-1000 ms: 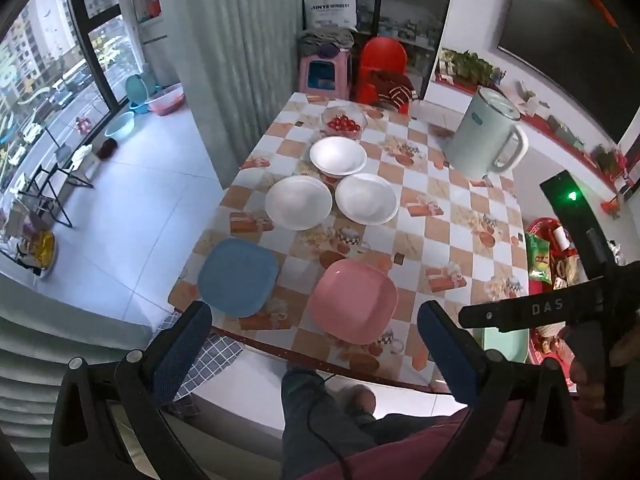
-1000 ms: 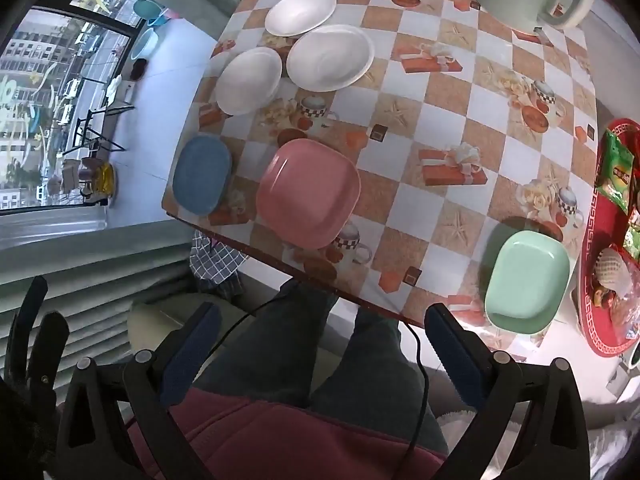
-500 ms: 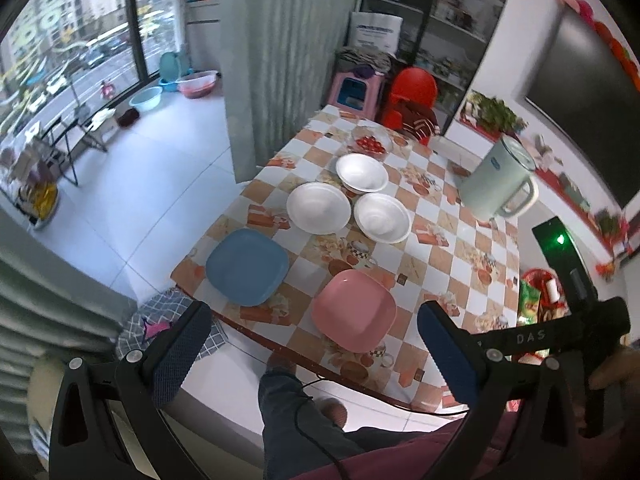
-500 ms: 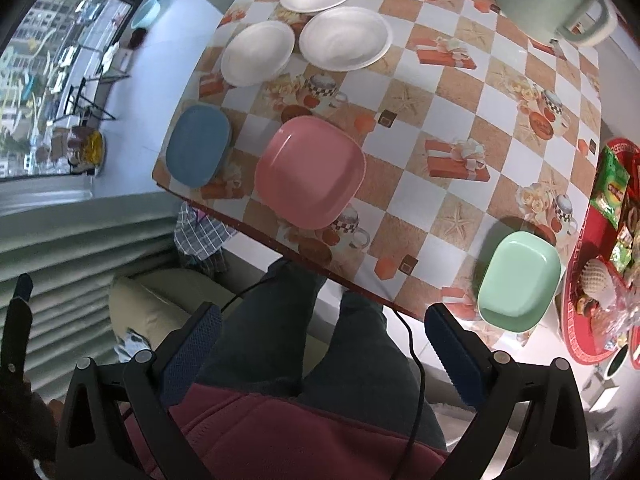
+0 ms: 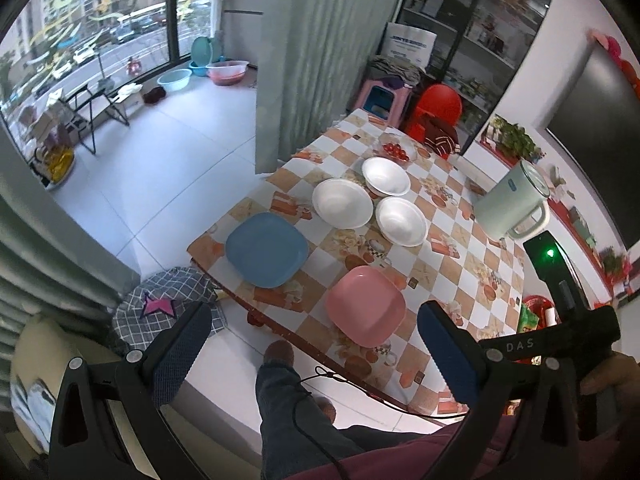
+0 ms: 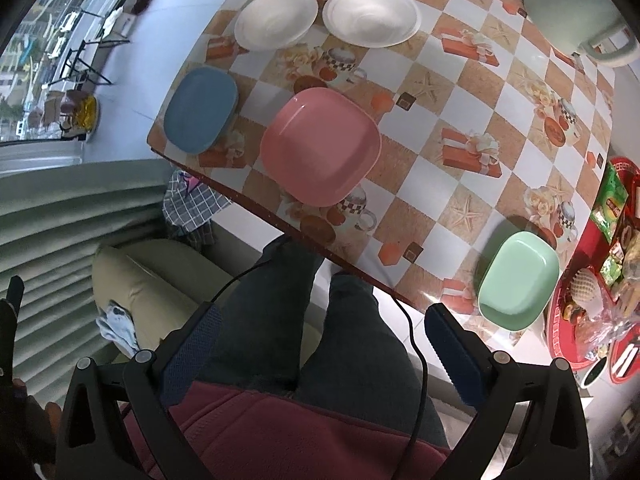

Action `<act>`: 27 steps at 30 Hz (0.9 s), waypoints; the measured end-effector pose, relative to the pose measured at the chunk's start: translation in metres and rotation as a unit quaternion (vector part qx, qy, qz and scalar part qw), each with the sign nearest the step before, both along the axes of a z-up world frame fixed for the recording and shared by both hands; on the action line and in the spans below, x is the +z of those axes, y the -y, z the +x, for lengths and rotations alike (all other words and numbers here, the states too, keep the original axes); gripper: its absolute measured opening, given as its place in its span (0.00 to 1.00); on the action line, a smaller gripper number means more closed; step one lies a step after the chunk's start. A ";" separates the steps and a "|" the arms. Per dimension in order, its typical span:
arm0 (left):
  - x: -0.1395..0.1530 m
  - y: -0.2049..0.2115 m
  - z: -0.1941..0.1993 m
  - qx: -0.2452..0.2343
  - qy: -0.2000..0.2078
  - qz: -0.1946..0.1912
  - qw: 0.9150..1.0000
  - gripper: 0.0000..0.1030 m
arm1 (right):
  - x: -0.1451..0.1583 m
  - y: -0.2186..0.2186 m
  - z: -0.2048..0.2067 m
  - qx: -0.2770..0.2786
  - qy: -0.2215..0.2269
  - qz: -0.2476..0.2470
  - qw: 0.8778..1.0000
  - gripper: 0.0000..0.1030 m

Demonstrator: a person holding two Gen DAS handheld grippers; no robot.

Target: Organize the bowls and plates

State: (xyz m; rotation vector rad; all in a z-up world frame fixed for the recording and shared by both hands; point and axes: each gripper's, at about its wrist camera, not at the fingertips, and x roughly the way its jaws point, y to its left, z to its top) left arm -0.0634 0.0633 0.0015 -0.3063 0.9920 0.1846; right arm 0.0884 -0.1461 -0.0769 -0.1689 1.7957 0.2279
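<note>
Hovering: left gripper (image 5: 312,344) and right gripper (image 6: 320,344) both hang above the person's lap, well short of the table (image 6: 516,120), touching nothing.
Claws: each one stands spread wide and empty, blue pads far apart.
Landmark: pink plate (image 6: 320,146), lying flat near the table's front edge, just ahead of the person's knees.
Blue plate: blue plate (image 6: 201,109) sits left of the pink plate, by the table's left front corner, apart from it.
Green plate: green plate (image 6: 518,278) lies well right of the pink plate, at the front edge near a red tray (image 6: 560,332).
Bowls: three white bowls (image 5: 342,202) cluster beyond the pink plate, toward the far side; in the left view the rims look close to touching, and I cannot tell whether they do.
Other: a pale kettle (image 5: 510,206) stands far right of the pink plate; a dish of red fruit (image 5: 394,150) sits past the bowls.
Progress: nothing looks stacked yet, so I judge the sorting not begun.
Handling, plates: likely stiff, light plastic with a glossy, slippery face and rounded corners; a pinch across the raised rim at one edge should hold best, since the flat middle offers no grip.
Handling, bowls: they look thin and light, perhaps foam or plastic; taking the rim between the pads seems right, squeezing gently as a thin wall may flex or dent.
Risk: a plate pinched at one edge could tilt or slide off the front edge.
</note>
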 end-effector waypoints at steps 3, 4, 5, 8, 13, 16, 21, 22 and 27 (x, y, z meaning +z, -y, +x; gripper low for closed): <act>-0.002 -0.001 -0.003 0.005 0.000 -0.003 1.000 1.00 | -0.002 -0.003 -0.003 0.007 -0.004 -0.003 1.000 0.99; -0.003 -0.001 -0.004 0.006 -0.001 -0.004 1.000 1.00 | -0.003 -0.004 -0.003 0.009 -0.005 -0.004 1.000 0.99; -0.004 -0.002 -0.005 0.007 -0.001 -0.005 1.000 1.00 | -0.003 -0.003 -0.003 0.009 -0.007 -0.004 1.000 0.99; -0.005 -0.003 -0.007 0.011 -0.002 -0.008 1.000 1.00 | -0.004 -0.003 -0.002 0.009 -0.008 -0.003 1.000 0.99; -0.007 -0.004 -0.009 0.011 0.004 -0.007 1.000 1.00 | -0.005 -0.001 -0.002 0.007 -0.008 -0.005 1.000 0.99; -0.008 -0.004 -0.009 0.012 0.004 -0.008 1.000 1.00 | -0.006 0.001 -0.002 0.005 -0.009 -0.003 1.000 0.99; -0.009 -0.003 -0.009 0.014 0.002 -0.012 1.000 1.00 | -0.007 0.005 0.000 0.001 -0.013 -0.005 1.000 0.99; -0.009 -0.003 -0.009 0.014 0.002 -0.013 1.000 1.00 | -0.008 0.006 0.000 0.000 -0.015 -0.005 1.000 0.99; -0.009 -0.003 -0.009 0.014 0.000 -0.014 1.000 1.00 | -0.009 0.009 0.001 -0.003 -0.018 -0.004 1.000 0.99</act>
